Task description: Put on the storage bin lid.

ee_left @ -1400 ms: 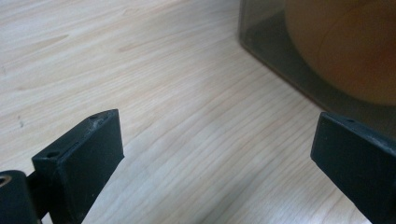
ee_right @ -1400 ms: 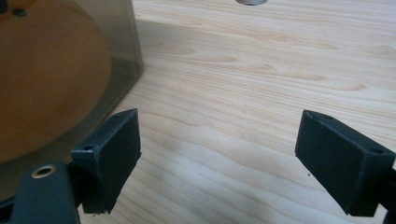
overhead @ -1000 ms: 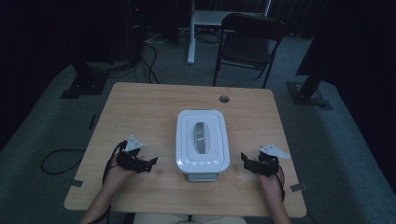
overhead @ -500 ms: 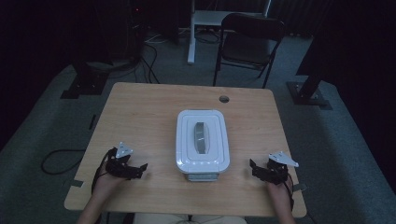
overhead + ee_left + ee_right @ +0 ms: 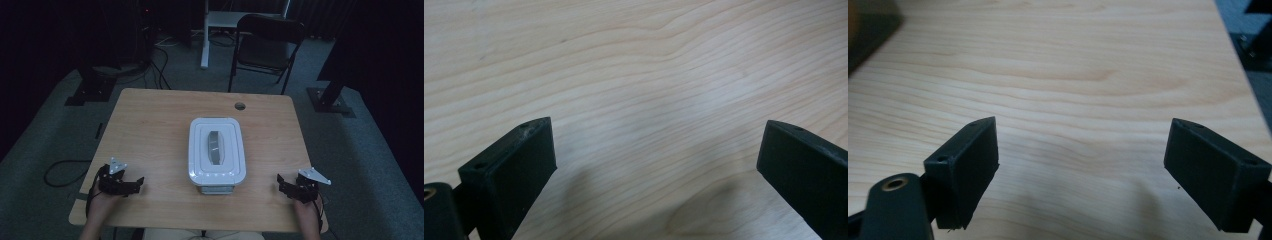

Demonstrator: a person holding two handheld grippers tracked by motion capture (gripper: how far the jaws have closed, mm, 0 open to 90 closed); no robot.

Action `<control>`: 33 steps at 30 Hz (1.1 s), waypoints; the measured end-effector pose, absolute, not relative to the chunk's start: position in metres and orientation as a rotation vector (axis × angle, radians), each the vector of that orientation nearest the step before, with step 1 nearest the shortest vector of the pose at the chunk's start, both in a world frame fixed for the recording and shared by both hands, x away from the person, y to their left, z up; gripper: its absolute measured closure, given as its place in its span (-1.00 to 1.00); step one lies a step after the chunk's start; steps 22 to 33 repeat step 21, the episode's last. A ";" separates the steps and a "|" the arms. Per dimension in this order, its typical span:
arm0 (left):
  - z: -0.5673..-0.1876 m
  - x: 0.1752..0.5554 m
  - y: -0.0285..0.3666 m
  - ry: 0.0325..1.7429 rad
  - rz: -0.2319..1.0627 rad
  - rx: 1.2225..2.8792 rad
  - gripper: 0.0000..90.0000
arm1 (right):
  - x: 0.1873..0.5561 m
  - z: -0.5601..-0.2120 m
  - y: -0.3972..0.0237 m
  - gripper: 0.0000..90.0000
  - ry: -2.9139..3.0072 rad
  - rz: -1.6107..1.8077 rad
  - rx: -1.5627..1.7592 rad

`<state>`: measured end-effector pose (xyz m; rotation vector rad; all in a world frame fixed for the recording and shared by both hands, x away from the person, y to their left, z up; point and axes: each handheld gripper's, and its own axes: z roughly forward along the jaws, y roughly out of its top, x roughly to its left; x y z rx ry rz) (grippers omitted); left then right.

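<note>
White lidded container [image 5: 217,155], grey handle on top: mid-bench [image 5: 150,130], near front edge. Left tool [image 5: 131,184]: jaws wide, empty, at front-left corner. Right tool [image 5: 284,185]: jaws wide, empty, at front-right corner. Bare wood between each tool and container.

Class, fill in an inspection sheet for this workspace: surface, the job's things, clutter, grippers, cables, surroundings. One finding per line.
Surface: light wooden table, round cable hole near its far edge.
Job's things: white rectangular plastic container with grey-handled lid on, mid-table, touched by neither gripper.
Clutter: nothing seen.
Grippers: left gripper and right gripper both open, nothing between the jaws, near the table's front corners.
Cables: black cable looping on the floor left of the table.
Surroundings: dark room, grey carpet, black folding chair beyond the table.
</note>
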<state>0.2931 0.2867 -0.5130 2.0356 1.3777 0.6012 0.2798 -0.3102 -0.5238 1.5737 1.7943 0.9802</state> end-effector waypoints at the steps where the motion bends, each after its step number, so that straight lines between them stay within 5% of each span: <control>1: -0.513 0.293 0.287 1.378 0.601 2.036 -0.93 | 0.280 -0.524 -0.312 -0.69 1.783 0.970 1.594; 17: -0.513 0.286 0.321 1.653 0.763 1.802 -0.93 | 0.280 -0.525 -0.326 -0.69 1.676 0.851 1.700; 33: -0.514 0.286 0.322 1.652 0.757 1.797 -0.93 | 0.282 -0.525 -0.326 -0.69 1.691 0.847 1.715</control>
